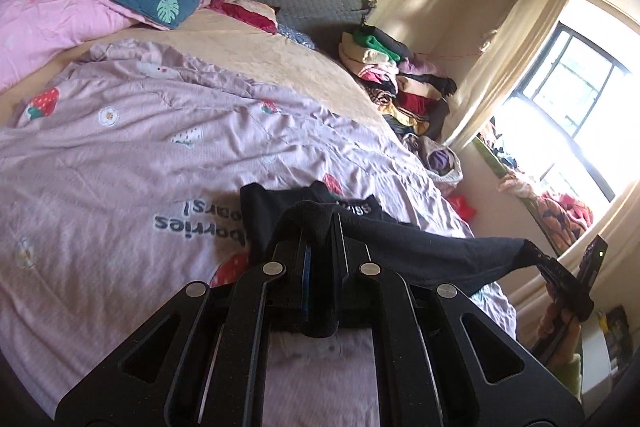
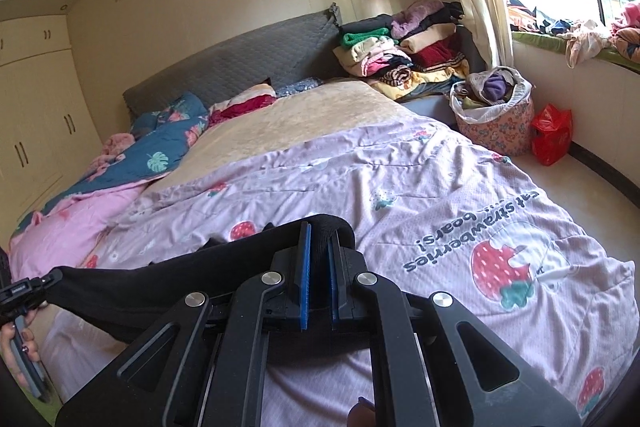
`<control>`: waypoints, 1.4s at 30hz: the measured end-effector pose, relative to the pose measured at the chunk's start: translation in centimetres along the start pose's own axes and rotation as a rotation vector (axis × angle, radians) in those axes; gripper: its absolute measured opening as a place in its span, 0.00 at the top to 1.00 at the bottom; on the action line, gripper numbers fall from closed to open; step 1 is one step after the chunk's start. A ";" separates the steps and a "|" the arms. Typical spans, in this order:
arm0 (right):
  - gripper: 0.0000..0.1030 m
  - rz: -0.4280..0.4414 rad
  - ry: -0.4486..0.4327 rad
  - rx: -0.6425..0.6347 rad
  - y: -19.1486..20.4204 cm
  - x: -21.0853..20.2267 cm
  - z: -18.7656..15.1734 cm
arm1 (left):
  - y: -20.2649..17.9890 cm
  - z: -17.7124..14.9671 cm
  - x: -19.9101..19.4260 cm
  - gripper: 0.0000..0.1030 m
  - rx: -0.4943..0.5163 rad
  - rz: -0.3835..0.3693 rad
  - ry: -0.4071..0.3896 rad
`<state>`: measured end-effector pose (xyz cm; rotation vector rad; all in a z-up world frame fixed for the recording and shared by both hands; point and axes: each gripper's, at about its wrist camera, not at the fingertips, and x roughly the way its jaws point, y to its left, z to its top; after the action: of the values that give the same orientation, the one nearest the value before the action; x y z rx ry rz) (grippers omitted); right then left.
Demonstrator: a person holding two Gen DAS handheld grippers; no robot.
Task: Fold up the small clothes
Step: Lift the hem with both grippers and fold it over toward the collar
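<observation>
Your left gripper [image 1: 318,227] is clamped tight on one end of a black garment [image 1: 400,243], the cloth bunched up between its narrow jaws. Your right gripper [image 2: 318,247] pinches the other end the same way, with a fold of the dark cloth pressed between its blue pads [image 2: 305,267]. Between your two tools the garment hangs as a stretched band above the bed, off the pink strawberry quilt [image 2: 400,187] that covers the near part of the mattress. From the left tool's view the band runs off to the right, where your other gripper holds its corner; part of the garment with white lettering droops onto the quilt just beyond the left jaws. From the right tool's view the band runs to the near left, ending at your other gripper. A stack of folded clothes [image 2: 404,47] sits at the far right corner by the headboard, well apart from the garment, with a basket [image 2: 496,123] of laundry beside the bed below the window.
</observation>
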<state>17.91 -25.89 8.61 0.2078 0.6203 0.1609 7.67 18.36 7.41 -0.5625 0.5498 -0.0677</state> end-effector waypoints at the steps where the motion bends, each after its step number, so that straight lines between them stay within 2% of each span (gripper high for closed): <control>1: 0.94 -0.003 0.005 0.004 -0.1 0.5 0.1 | 0.1 0.2 0.4 0.98 -0.007 0.000 -0.001; 18: 0.94 -0.035 0.103 0.035 -1.6 9.0 -0.5 | 2.2 0.7 6.6 0.98 -0.021 0.105 0.050; 28: 0.93 -0.082 0.151 0.007 -1.7 13.0 -1.6 | 3.8 0.3 9.6 0.96 -0.043 0.151 0.091; 29: 0.92 -0.084 0.151 0.001 -1.7 13.3 -1.7 | 3.8 0.2 9.8 0.96 -0.044 0.154 0.091; 31: 0.79 -0.105 0.135 -0.011 -1.7 13.5 -1.9 | 3.8 0.1 9.9 0.95 -0.037 0.163 0.090; 33: 0.60 -0.115 0.119 -0.025 -1.7 13.3 -2.0 | 3.5 0.0 9.7 0.86 -0.017 0.197 0.066; 34: 0.59 -0.113 0.113 -0.027 -1.8 13.2 -2.1 | 3.4 0.1 9.4 0.77 -0.009 0.211 0.053; 35: 0.59 -0.110 0.104 -0.035 -1.8 13.1 -2.2 | 3.3 0.1 9.0 0.74 -0.005 0.216 0.037; 38: 0.59 -0.092 0.092 -0.061 -1.7 12.6 -2.6 | 2.7 -0.2 8.5 0.74 0.033 0.226 0.032; 42: 0.59 -0.011 0.118 -0.110 -0.8 12.4 -3.8 | 1.3 -1.3 8.8 0.74 0.088 0.209 0.072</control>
<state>25.70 -23.50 -1.49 0.0894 0.7278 0.1973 14.41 16.99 1.67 -0.4161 0.6697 0.0858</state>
